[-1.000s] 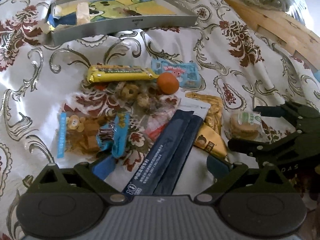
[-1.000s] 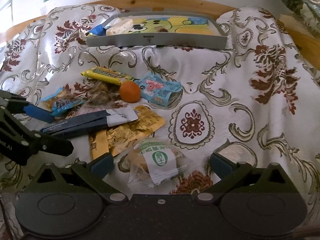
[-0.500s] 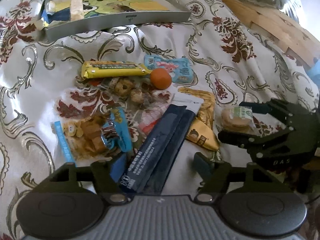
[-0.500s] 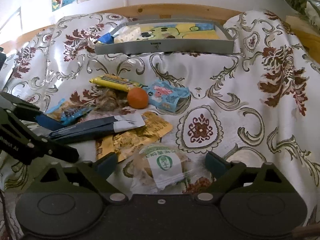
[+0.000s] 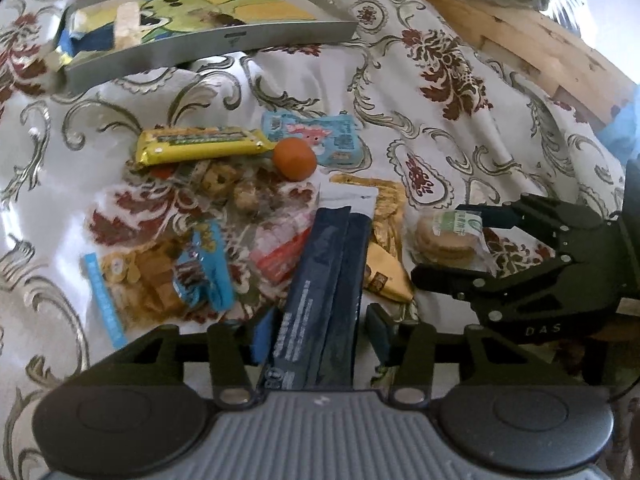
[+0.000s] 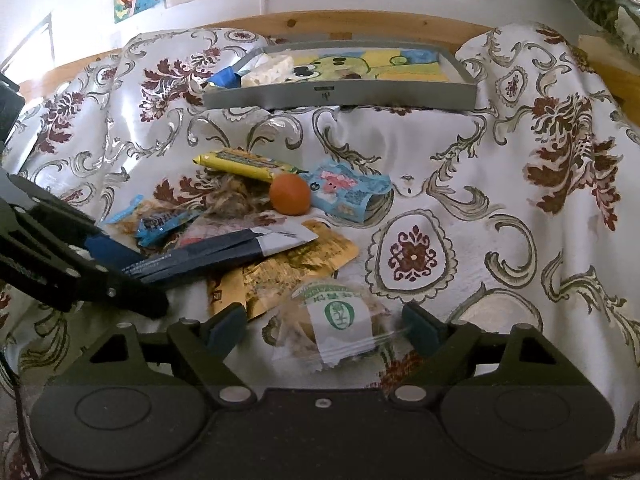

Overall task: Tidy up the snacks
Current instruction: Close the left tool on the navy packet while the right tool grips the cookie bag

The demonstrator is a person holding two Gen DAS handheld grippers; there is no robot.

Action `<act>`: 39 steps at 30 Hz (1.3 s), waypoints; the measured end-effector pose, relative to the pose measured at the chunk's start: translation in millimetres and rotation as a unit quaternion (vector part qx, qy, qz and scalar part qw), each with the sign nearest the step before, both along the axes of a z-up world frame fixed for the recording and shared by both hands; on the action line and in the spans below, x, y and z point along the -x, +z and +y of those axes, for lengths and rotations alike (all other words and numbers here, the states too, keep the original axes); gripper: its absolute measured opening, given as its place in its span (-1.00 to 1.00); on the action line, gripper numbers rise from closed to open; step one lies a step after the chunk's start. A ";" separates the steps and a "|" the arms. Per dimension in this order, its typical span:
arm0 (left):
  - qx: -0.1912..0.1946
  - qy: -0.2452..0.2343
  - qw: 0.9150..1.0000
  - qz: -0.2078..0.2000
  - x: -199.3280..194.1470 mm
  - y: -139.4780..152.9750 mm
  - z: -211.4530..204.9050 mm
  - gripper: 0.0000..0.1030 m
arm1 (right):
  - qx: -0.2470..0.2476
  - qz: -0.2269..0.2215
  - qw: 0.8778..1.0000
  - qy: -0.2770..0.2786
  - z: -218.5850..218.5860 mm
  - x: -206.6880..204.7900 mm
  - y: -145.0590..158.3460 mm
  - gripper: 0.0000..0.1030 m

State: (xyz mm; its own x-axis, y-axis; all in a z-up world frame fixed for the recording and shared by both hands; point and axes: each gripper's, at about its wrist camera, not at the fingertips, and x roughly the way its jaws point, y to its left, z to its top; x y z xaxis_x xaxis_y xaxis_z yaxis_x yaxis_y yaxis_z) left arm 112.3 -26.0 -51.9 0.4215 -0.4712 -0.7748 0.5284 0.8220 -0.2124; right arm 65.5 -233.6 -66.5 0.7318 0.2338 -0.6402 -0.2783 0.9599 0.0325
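Observation:
A long dark navy packet (image 5: 324, 292) lies on the patterned cloth between the fingers of my left gripper (image 5: 319, 334). Its jaws are closing and the blue pads stand just beside the packet's edges, a sliver apart. A clear-wrapped stack of biscuits with a green label (image 6: 340, 320) sits between the fingers of my right gripper (image 6: 323, 328). Those jaws are closing too; the right pad brushes the wrapper and the left pad is apart from it. The grey tray (image 6: 340, 96) with a cartoon picture stands at the back, holding a few snacks.
A yellow bar (image 5: 200, 145), an orange ball (image 5: 295, 159), a light-blue packet (image 5: 320, 138), a gold packet (image 5: 386, 248) and bags of small biscuits (image 5: 160, 276) lie in a heap. A wooden edge (image 5: 520, 40) borders the cloth at the right.
Both pairs of jaws have narrowed. The left ones came in a long way around the navy packet, the right ones a little around the biscuit pack. Neither hand has shifted.

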 end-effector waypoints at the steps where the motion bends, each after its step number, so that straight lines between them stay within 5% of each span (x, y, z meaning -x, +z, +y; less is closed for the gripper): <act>1: 0.000 -0.004 1.000 -0.003 -0.5 -0.2 -1.6 0.14 | 0.000 0.001 1.000 -0.001 -0.1 -0.5 -0.5 0.69; 5: -0.001 -0.018 1.000 -0.003 -3.4 -2.0 -7.0 0.37 | -0.009 0.009 1.000 -0.005 -2.8 -3.4 -1.9 0.70; 12: 0.002 -0.018 1.000 0.004 -5.4 -4.1 -8.8 0.40 | -0.006 0.007 1.000 -0.006 -3.0 -2.9 -1.5 0.64; 22: -0.006 -0.006 1.000 0.011 -6.8 -2.2 -3.2 -0.10 | -0.012 0.005 1.000 -0.015 -5.3 2.3 -0.1 0.37; 33: -0.009 0.001 1.000 0.021 6.9 3.8 -5.3 -0.29 | 0.006 -0.001 1.000 -0.009 -0.3 9.2 1.8 0.29; 39: 0.026 0.034 0.998 0.047 13.6 8.0 2.3 -0.35 | 0.030 -0.023 0.999 0.002 6.6 19.6 5.3 0.28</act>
State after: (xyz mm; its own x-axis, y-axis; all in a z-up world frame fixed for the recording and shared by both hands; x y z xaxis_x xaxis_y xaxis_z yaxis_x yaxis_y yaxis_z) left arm 98.7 -23.7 -43.9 0.3806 -0.4842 -0.7878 0.4474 0.8420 -0.3014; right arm 45.9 -227.0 -61.2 0.7594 0.2003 -0.6190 -0.2829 0.9584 -0.0370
